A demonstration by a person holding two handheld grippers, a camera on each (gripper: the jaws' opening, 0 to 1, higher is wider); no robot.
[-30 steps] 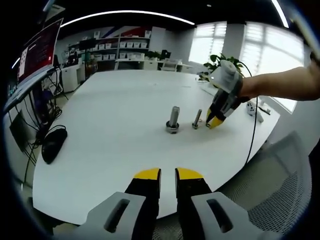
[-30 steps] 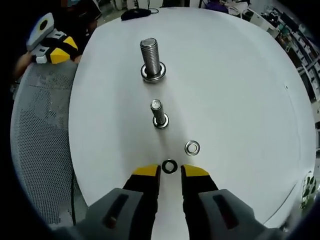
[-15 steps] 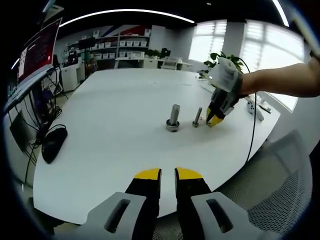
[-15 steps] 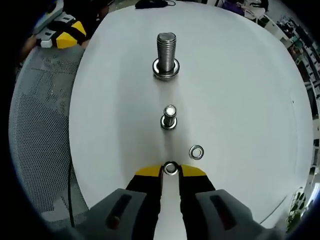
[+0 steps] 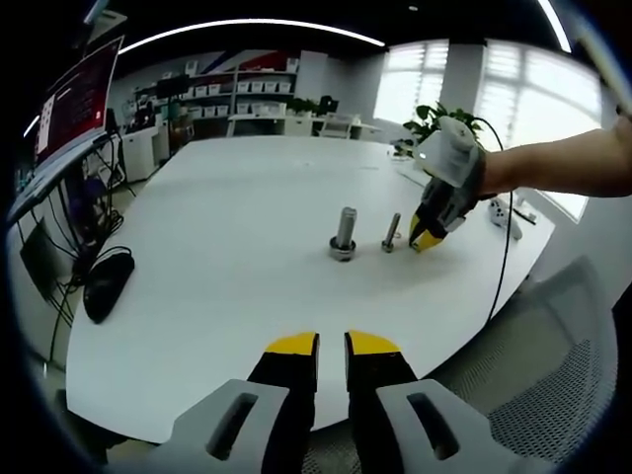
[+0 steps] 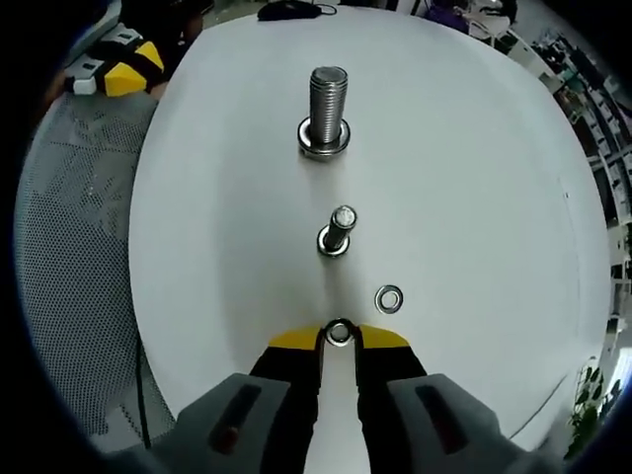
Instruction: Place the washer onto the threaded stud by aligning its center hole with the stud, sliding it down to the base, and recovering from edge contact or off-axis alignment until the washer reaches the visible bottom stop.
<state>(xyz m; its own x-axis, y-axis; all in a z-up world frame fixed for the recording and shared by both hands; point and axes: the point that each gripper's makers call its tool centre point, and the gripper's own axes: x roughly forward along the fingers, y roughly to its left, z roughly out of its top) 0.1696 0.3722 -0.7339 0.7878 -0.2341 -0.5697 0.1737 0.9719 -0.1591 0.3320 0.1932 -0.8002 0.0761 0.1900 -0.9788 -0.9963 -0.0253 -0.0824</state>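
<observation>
Right gripper [image 6: 339, 338] pinching a washer [image 6: 339, 332] between its yellow tips, just short of the small stud [image 6: 338, 230], spare washer [image 6: 389, 297] beside it, big stud [image 6: 327, 111] beyond, left gripper [image 5: 331, 344] nearly closed, holding nothing, off the white table [image 5: 217, 237] edge

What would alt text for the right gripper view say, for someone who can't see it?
Yellow-tipped right gripper pinches a small washer on a white table. Ahead stand a small stud and a large stud, with a loose washer lying beside them.
</observation>
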